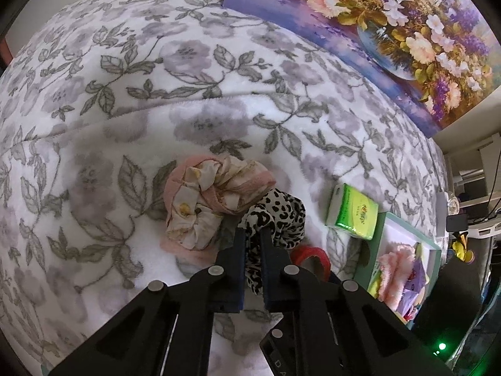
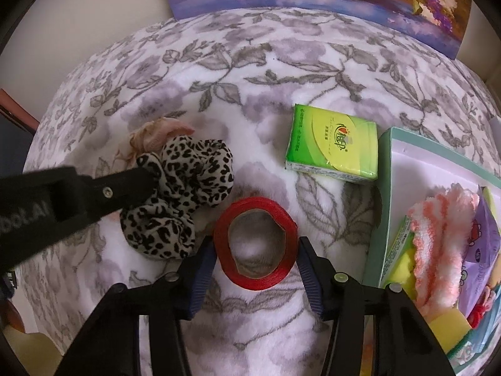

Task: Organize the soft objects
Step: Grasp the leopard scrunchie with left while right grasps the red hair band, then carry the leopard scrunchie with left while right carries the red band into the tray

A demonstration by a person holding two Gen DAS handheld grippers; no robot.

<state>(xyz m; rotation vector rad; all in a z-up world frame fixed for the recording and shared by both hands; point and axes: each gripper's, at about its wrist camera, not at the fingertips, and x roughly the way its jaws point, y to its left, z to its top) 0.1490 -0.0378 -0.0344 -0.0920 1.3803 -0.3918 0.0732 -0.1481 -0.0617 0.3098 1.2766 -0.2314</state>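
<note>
The left gripper (image 1: pixel 253 235) points steeply down at the plush grey-and-white floral blanket (image 1: pixel 125 100), its two blue-padded fingers pinched tight on a fold of the black-and-beige leopard-print fabric scrunchie (image 1: pixel 277 219). The rest of that scrunchie bulges out just beyond and to the right of its tips. Touching the scrunchie on the far left side lies a crumpled pink-and-cream floral cloth bundle (image 1: pixel 206 200).

The right gripper (image 2: pixel 256 250) stands about half open, its ribbed blue pads on either side of the red ribbon spool with a cardboard core (image 2: pixel 256 244), which lies flat on the blanket between them. The left pad sits at the spool's edge; whether either pad presses it I cannot tell.

Beyond the right gripper, slightly to its right, lies a green-and-yellow packet of tissues (image 2: pixel 332 147). To its right sits a pale green open box (image 2: pixel 386 194) holding a fluffy pink-and-white towel (image 2: pixel 438 238) and other soft items.
</note>
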